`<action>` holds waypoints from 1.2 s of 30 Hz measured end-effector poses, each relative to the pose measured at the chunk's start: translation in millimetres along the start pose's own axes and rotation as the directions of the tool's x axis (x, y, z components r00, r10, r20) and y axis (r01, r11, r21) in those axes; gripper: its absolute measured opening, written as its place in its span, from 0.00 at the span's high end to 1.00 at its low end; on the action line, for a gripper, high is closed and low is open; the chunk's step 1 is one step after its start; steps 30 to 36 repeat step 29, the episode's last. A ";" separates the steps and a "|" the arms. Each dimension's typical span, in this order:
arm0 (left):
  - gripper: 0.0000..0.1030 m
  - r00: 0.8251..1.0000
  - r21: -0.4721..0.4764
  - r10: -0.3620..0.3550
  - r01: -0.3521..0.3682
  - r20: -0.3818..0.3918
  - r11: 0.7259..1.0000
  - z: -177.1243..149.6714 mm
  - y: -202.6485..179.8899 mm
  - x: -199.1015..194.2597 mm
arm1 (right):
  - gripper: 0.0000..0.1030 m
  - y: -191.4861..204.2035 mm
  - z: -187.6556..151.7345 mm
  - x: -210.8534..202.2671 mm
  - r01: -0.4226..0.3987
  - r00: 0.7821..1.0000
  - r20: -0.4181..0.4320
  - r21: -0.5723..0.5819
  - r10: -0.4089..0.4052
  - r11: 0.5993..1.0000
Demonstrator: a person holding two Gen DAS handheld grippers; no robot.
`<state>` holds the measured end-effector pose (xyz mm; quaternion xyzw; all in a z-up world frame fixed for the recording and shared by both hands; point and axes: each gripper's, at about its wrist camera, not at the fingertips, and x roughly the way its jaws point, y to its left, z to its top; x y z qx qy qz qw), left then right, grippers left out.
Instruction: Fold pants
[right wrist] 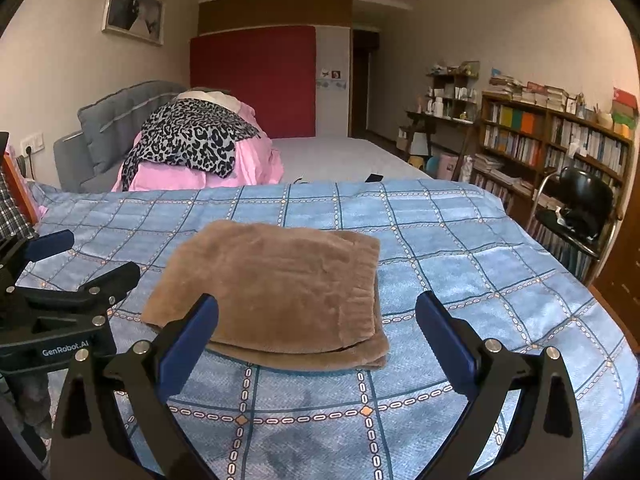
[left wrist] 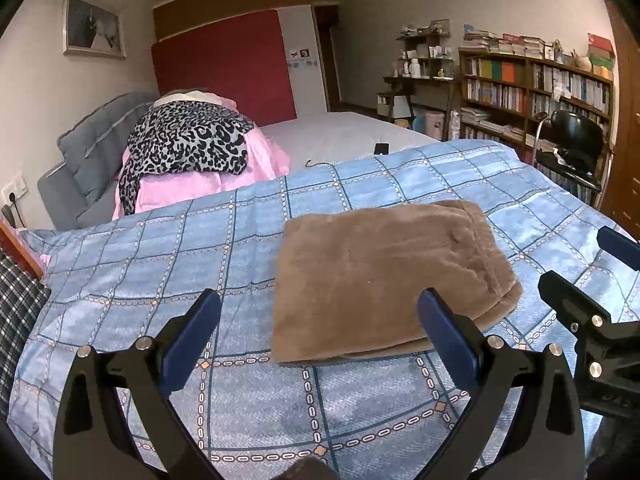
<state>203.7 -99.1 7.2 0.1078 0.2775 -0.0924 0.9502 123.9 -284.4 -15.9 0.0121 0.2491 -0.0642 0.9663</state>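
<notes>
— Two claws, both spread wide and holding nothing, as far as I can see. My left claw (left wrist: 320, 328) hangs over the near left corner of the pants (left wrist: 390, 280); my right claw (right wrist: 316, 334) hangs over their near edge.

— Where do the pants lie?

— On the blue checked quilt (right wrist: 460, 240) covering the bed, folded into a thick brown rectangle, several layers stacked. In the right wrist view the long axis runs left to right across me, with the layered edges facing me.

— Are the claws touching the fabric?

— I cannot tell; they seem just above it. The right claw (left wrist: 600, 280) shows at the edge of the left view, beside the pants.

— Anything holding things farther out?

— A bookshelf (right wrist: 560, 140) against the right wall, packed with books, more stacked on top. A leopard-print cloth (right wrist: 192, 136) lies on pink bedding (right wrist: 256, 164) at the bed's far end.
</notes>
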 end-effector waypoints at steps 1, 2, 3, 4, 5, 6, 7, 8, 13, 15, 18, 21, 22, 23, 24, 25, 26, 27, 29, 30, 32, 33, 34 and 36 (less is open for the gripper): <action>0.03 1.000 0.003 0.001 -0.001 0.001 1.000 0.1 -0.3 -0.5 | 0.05 -0.2 0.2 0.0 0.000 1.000 -0.001 0.001 0.000 1.000; 0.03 1.000 0.007 0.003 -0.003 0.003 1.000 0.2 -1.1 -1.0 | 0.05 -0.2 0.1 0.1 -0.001 1.000 -0.002 0.001 0.001 1.000; 0.03 1.000 0.009 0.004 -0.004 0.006 1.000 0.5 -1.4 -1.1 | 0.05 -0.4 0.1 0.0 -0.001 1.000 -0.002 0.002 0.001 1.000; 0.03 1.000 0.013 0.004 -0.004 0.009 1.000 1.1 -1.9 -1.3 | 0.05 -0.4 0.2 -0.3 -0.001 1.000 -0.003 0.003 0.001 1.000; 0.03 1.000 0.017 0.007 -0.007 0.012 1.000 1.4 -2.7 -1.7 | 0.05 0.0 0.1 -0.6 -0.001 1.000 -0.003 0.002 0.001 1.000; 0.03 1.000 0.022 0.009 -0.010 0.015 1.000 1.6 -3.3 -2.2 | 0.05 -0.2 0.2 -0.7 -0.001 1.000 -0.003 0.002 0.001 1.000; 0.03 1.000 0.025 0.008 -0.008 0.016 1.000 2.5 -3.6 -2.2 | 0.05 -0.2 0.2 -0.7 -0.002 1.000 -0.003 0.004 0.002 1.000; 0.03 1.000 0.028 0.007 -0.007 0.017 1.000 2.7 -4.3 -2.7 | 0.05 0.2 0.0 -0.9 -0.003 1.000 -0.003 0.005 0.003 1.000; 0.03 0.999 0.050 0.013 -0.015 0.033 0.999 4.6 -8.3 -6.7 | 0.05 -0.3 0.5 -0.8 -0.003 1.000 -0.004 0.007 0.003 1.000; 0.03 0.999 0.051 0.015 -0.017 0.038 0.999 5.3 -9.0 -8.6 | 0.05 -0.6 0.7 -0.7 -0.003 1.000 -0.003 0.008 0.003 1.000; 0.03 0.999 0.056 0.017 -0.019 0.044 0.998 6.8 -8.4 -10.2 | 0.05 -0.5 0.3 -0.1 -0.004 1.000 -0.002 0.011 0.004 1.000; 0.03 0.999 0.059 0.014 -0.016 0.042 0.998 7.2 -8.6 -11.0 | 0.05 -0.6 0.5 -0.2 -0.004 1.000 -0.003 0.010 0.004 1.000; 0.03 0.999 0.058 0.014 -0.016 0.039 0.998 7.3 -8.5 -11.1 | 0.05 0.3 -0.1 -0.3 -0.004 1.000 -0.004 0.010 0.004 1.000; 0.03 0.999 0.056 0.014 -0.016 0.034 0.998 7.2 -8.3 -11.0 | 0.05 0.1 -0.7 0.6 -0.005 1.000 -0.005 0.010 0.005 1.000; 0.03 0.999 0.050 0.015 -0.016 0.028 0.999 6.6 -7.3 -10.8 | 0.05 -0.7 -1.0 1.1 -0.005 1.000 -0.007 0.012 0.005 1.000; 0.03 1.000 0.047 0.013 -0.014 0.026 0.999 6.5 -6.8 -10.7 | 0.05 -1.0 -1.9 1.2 -0.005 1.000 -0.009 0.014 0.005 1.000; 0.03 1.000 0.046 0.010 -0.012 0.023 0.999 6.2 -6.6 -10.5 | 0.05 -1.0 -2.6 1.4 -0.005 1.000 -0.011 0.015 0.005 1.000; 0.03 1.000 0.044 0.010 -0.011 0.016 0.999 5.6 -5.5 -9.5 | 0.05 -1.1 -3.5 1.6 -0.005 1.000 -0.014 0.016 0.005 1.000; 0.03 1.000 0.037 0.015 -0.015 0.006 0.999 4.9 -4.0 -7.4 | 0.05 -2.1 -4.9 2.1 -0.003 1.000 -0.017 0.020 0.004 1.000; 0.03 1.000 0.037 0.015 -0.015 0.006 0.999 4.9 -4.0 -7.4 | 0.05 -2.1 -4.9 2.1 -0.003 1.000 -0.017 0.020 0.004 1.000; 0.03 1.000 0.037 0.015 -0.015 0.006 0.999 4.9 -4.0 -7.4 | 0.05 -2.1 -4.9 2.1 -0.003 1.000 -0.017 0.020 0.004 1.000; 0.03 1.000 0.037 0.015 -0.015 0.006 0.999 4.9 -4.0 -7.4 | 0.05 -2.1 -4.9 2.1 -0.003 1.000 -0.017 0.020 0.004 1.000; 0.03 1.000 0.037 0.015 -0.015 0.006 0.999 4.9 -4.0 -7.4 | 0.05 -2.1 -4.9 2.1 -0.003 1.000 -0.017 0.020 0.004 1.000; 0.03 1.000 0.037 0.015 -0.015 0.006 0.999 4.9 -4.0 -7.4 | 0.05 -2.1 -4.9 2.1 -0.003 1.000 -0.017 0.020 0.004 1.000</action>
